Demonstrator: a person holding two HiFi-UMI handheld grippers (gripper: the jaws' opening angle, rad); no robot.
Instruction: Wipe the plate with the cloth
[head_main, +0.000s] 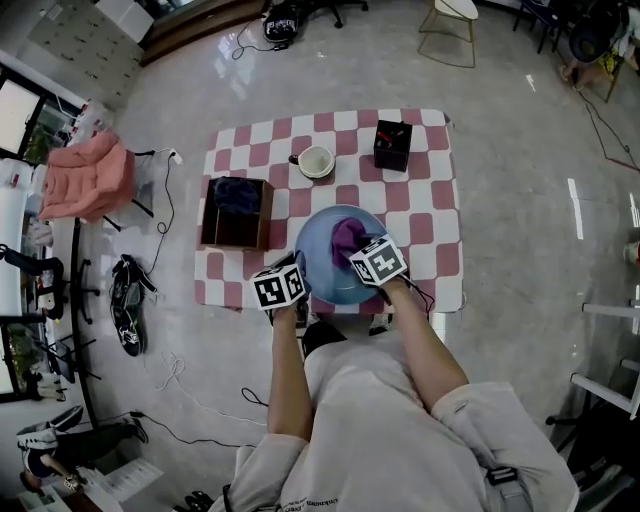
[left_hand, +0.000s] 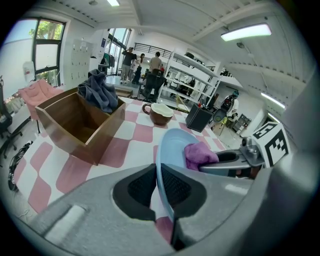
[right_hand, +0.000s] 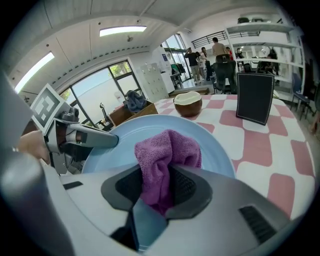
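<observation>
A light blue plate (head_main: 322, 262) is held tilted above the near edge of the checked table. My left gripper (left_hand: 156, 187) is shut on the plate's rim (left_hand: 165, 165), edge-on between its pads. A purple cloth (right_hand: 167, 152) is bunched in my right gripper (right_hand: 160, 187), which is shut on it and presses it against the plate's face (right_hand: 125, 137). In the head view the cloth (head_main: 347, 237) lies on the plate's upper right, with my right gripper (head_main: 362, 256) just behind it and my left gripper (head_main: 300, 280) at the plate's lower left.
A wooden box (head_main: 236, 212) with a dark cloth in it stands left of the plate. A brown-and-white bowl (head_main: 316, 161) and a black holder (head_main: 392, 145) stand at the table's far side. Pink-and-white checked tablecloth (head_main: 430, 215) shows on the right.
</observation>
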